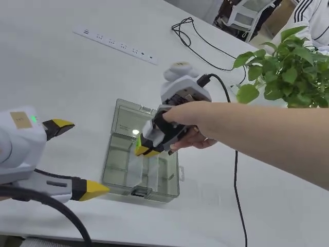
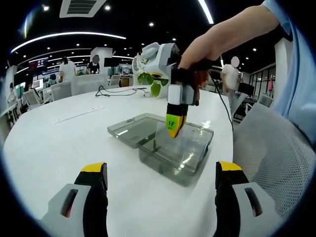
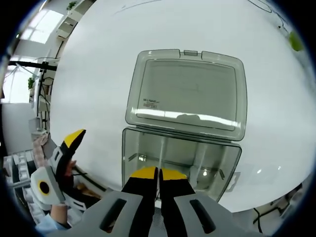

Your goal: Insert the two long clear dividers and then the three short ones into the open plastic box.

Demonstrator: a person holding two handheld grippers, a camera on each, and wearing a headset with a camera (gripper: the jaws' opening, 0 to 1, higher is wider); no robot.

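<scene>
The open smoky plastic box [image 1: 117, 170] lies on the white table with its lid [image 1: 127, 119] folded back flat. My right gripper [image 1: 144, 150], held from above, is over the box and shut on a thin clear divider [image 2: 168, 144] that reaches down into the tray. From the right gripper view, the jaws [image 3: 158, 174] pinch the divider's top edge [image 3: 160, 154] above the tray [image 3: 132, 163], and the lid [image 3: 187, 89] lies beyond. My left gripper [image 1: 78, 156] hovers open and empty to the left of the box, seen again as [image 2: 161, 168].
A white power strip [image 1: 115, 45] lies at the far side of the table. A black cable [image 1: 205, 49] loops toward a green plant [image 1: 288, 67] at the right edge. People and chairs stand in the room behind [image 2: 74, 74].
</scene>
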